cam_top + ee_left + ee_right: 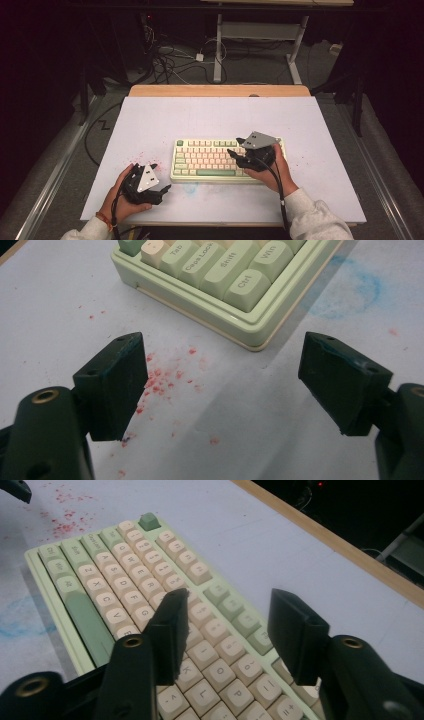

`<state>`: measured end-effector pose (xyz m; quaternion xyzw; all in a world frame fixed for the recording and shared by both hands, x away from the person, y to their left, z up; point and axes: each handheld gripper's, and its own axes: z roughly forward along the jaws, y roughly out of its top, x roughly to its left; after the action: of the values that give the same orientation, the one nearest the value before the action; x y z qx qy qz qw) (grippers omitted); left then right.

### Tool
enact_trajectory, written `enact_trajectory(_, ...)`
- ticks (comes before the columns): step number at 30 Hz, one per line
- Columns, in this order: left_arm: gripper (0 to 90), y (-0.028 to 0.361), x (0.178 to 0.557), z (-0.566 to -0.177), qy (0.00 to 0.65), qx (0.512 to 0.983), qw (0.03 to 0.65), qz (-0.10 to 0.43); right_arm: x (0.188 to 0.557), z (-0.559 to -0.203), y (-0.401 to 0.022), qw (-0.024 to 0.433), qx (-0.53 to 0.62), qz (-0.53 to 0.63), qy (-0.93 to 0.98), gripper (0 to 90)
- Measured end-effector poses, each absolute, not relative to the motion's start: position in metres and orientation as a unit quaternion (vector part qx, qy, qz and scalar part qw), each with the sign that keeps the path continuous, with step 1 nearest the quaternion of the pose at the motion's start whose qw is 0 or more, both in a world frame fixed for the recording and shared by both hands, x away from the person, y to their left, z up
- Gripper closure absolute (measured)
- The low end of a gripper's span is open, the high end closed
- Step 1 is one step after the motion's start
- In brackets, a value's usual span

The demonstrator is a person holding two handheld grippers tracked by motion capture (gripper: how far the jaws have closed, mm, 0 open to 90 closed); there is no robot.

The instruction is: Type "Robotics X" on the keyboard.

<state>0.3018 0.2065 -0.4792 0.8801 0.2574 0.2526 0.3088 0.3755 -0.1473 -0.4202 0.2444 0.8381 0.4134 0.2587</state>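
Both hand-held grippers (pixel 159 177) (pixel 236 147) seemingly gape, empty.

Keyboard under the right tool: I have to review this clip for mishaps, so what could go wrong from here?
The right tool hangs open just above the keyboard; either tip could catch a keycap edge and pry it loose, or press two keys at once. The left tool, also open, sits off the keyboard's near corner over the red specks, so nothing steadies the keyboard, which might slide on the white mat.
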Motion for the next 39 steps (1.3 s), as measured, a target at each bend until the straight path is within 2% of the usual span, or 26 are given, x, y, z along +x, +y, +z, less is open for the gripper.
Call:
enact_trajectory(5,18.8,0.207,0.302,-0.479,0.258,0.879,0.31,0.253,0.37,-0.417,-0.158,0.276,0.249,0.424,0.826,35.2)
enact_trajectory(8,18.8,0.207,0.301,-0.478,0.257,0.879,0.31,0.254,0.365,-0.415,-0.166,0.292,0.256,0.427,0.816,31.6)
enact_trajectory(16,19.6,0.206,0.299,-0.476,0.258,0.877,0.315,0.256,0.348,-0.415,-0.19,0.309,0.262,0.443,0.8,27.6)
enact_trajectory(28,23.4,0.209,0.296,-0.465,0.269,0.86,0.35,0.256,0.32,-0.423,-0.225,0.339,0.282,0.441,0.782,27.2)
enact_trajectory(32,31.8,0.209,0.296,-0.462,0.269,0.86,0.354,0.251,0.31,-0.429,-0.233,0.337,0.288,0.44,0.781,27.1)
enact_trajectory(39,65.0,0.207,0.295,-0.456,0.254,0.872,0.347,0.233,0.295,-0.438,-0.245,0.345,0.291,0.43,0.782,27.1)
